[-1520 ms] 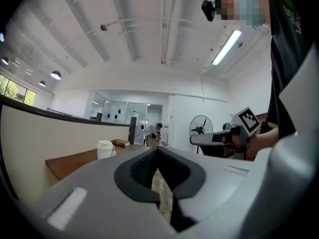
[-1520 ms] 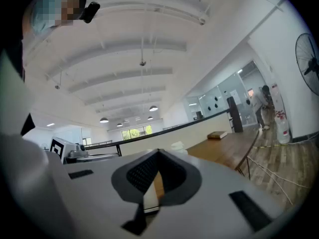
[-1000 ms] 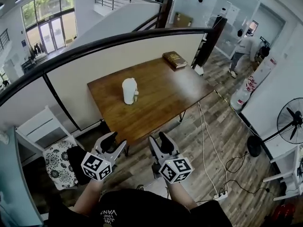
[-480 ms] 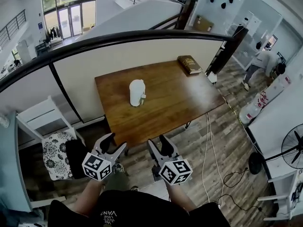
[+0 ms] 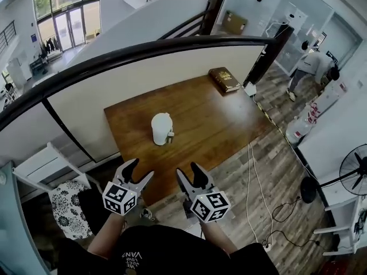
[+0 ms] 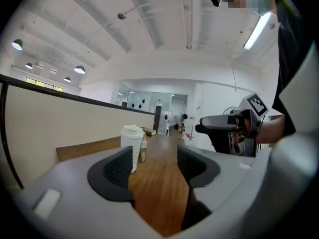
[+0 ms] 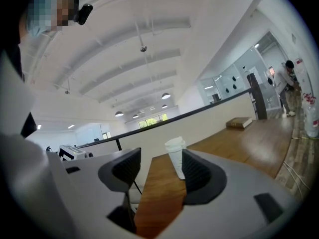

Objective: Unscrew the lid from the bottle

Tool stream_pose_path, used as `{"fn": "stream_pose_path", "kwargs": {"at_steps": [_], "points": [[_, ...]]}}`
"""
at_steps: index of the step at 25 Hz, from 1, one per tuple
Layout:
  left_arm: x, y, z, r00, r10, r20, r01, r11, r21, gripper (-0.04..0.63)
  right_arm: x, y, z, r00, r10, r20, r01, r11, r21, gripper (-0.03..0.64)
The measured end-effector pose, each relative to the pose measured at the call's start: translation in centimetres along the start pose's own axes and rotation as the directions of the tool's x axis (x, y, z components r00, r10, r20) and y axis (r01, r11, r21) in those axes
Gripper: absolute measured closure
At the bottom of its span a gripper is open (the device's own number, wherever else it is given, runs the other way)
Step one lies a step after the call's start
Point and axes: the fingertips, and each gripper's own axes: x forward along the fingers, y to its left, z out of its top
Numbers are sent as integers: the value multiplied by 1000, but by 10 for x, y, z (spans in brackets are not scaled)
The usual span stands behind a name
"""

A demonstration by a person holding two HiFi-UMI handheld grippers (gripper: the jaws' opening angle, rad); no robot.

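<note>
A white plastic bottle [image 5: 161,132], white lid [image 5: 161,118] on, stood upright on the brown wooden table [image 5: 206,119]. The left tool [image 5: 139,172] and right tool [image 5: 188,174], jaws just opening, held nothing.

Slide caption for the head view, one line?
The left gripper and right gripper, jaws empty and just opened wider, held short of the wooden table where the lidded white bottle stands.

A brown wooden table [image 5: 200,125] stood against a dark-railed cream partition [image 5: 149,76]. Grey-brown plank floor [image 5: 278,173] ran beneath it. A standing fan [image 5: 352,166] stood off right and a white chair [image 5: 37,166] left, with daylight coming through distant glass doors [image 5: 63,24].
</note>
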Motion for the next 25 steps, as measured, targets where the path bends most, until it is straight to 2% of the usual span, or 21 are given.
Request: {"fn": "stream_pose_path", "kwargs": {"at_steps": [10, 14, 18, 25], "points": [[55, 51, -12, 991, -106, -81, 109, 993, 37, 324, 55, -26, -5, 997, -74, -4, 74, 997, 12, 391], [76, 67, -23, 989, -109, -100, 114, 993, 43, 319, 73, -40, -11, 997, -70, -30, 69, 997, -20, 391], [100, 69, -35, 988, -92, -126, 98, 994, 40, 296, 87, -56, -9, 998, -23, -62, 19, 998, -63, 391], [135, 88, -42, 992, -11, -126, 21, 997, 73, 280, 128, -69, -8, 980, 140, -144, -155, 983, -98, 390]]}}
